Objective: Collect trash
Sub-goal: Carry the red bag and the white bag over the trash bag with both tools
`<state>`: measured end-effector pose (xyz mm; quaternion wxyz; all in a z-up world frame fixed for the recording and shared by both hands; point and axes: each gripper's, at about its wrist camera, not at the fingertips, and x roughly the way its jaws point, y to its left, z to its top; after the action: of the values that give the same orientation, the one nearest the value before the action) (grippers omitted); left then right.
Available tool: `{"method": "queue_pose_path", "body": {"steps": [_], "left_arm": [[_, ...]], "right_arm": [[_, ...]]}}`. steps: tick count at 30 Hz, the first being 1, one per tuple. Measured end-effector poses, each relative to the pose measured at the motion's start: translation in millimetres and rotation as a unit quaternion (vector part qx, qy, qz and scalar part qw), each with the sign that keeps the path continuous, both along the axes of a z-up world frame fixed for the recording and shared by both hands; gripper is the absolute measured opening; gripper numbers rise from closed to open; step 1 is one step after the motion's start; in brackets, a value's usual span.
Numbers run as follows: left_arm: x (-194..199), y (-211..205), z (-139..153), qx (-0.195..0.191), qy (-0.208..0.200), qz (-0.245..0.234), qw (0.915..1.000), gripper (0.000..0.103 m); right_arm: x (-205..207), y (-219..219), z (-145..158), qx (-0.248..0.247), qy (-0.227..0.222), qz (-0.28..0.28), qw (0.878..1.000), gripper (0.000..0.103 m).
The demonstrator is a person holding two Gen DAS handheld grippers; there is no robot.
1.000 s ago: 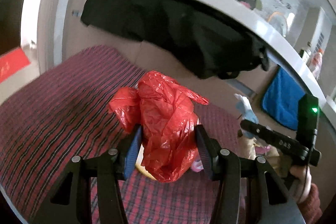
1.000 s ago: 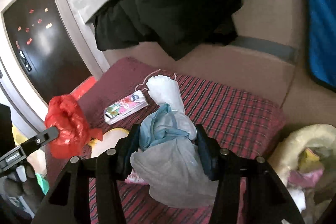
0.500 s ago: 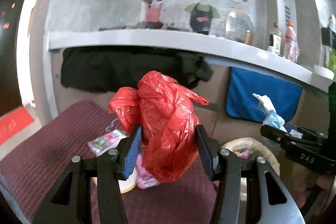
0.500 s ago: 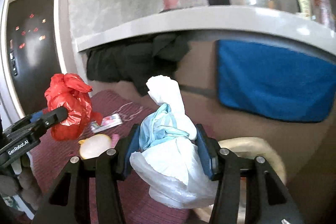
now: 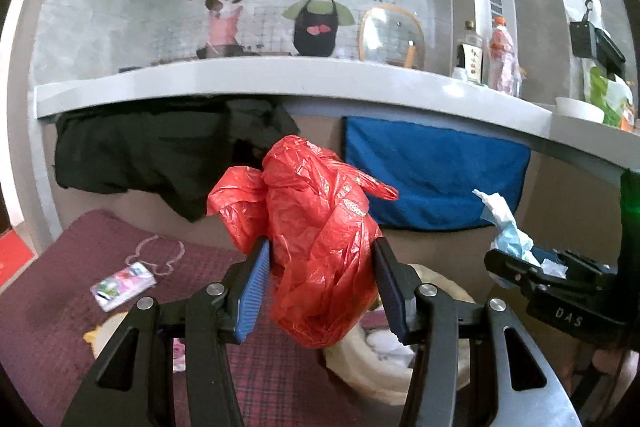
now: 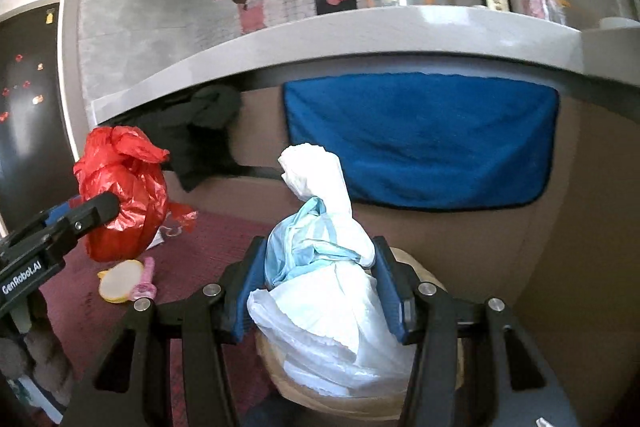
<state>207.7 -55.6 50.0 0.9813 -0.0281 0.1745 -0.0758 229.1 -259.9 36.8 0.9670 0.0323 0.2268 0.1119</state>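
My left gripper [image 5: 320,287] is shut on a crumpled red plastic bag [image 5: 316,235] and holds it in the air above the plaid mat; the bag also shows in the right wrist view [image 6: 120,203]. My right gripper [image 6: 320,291] is shut on a white and light-blue plastic bag [image 6: 324,291], held over a cream-lined trash bin [image 6: 428,275]. In the left wrist view the right gripper [image 5: 532,267] sits at the right with the white bag [image 5: 504,223], and the bin [image 5: 444,287] lies just behind my fingers.
A dark red plaid mat [image 5: 56,307] carries a colourful packet [image 5: 122,283], a yellow-rimmed round item [image 6: 120,281] and a pink item [image 6: 146,283]. Behind are a blue towel [image 6: 420,139], black clothing [image 5: 144,155] and a grey counter [image 5: 280,83] with bottles.
Both grippers have swung right and tilted up, away from the mat and toward the bin. The wall, counter and bin came into view. Both bags stay gripped.
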Motion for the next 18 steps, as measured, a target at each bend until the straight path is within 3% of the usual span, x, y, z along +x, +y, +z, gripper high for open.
{"method": "queue_pose_path", "body": {"steps": [14, 18], "left_arm": [[48, -27, -54, -0.013, 0.073, -0.032, 0.9967, 0.052], [57, -30, -65, -0.015, 0.077, -0.033, 0.9964, 0.052]], "right_arm": [[19, -18, -35, 0.014, 0.025, -0.028, 0.999, 0.049], [27, -24, -45, 0.019, 0.033, -0.041, 0.998, 0.049]]}}
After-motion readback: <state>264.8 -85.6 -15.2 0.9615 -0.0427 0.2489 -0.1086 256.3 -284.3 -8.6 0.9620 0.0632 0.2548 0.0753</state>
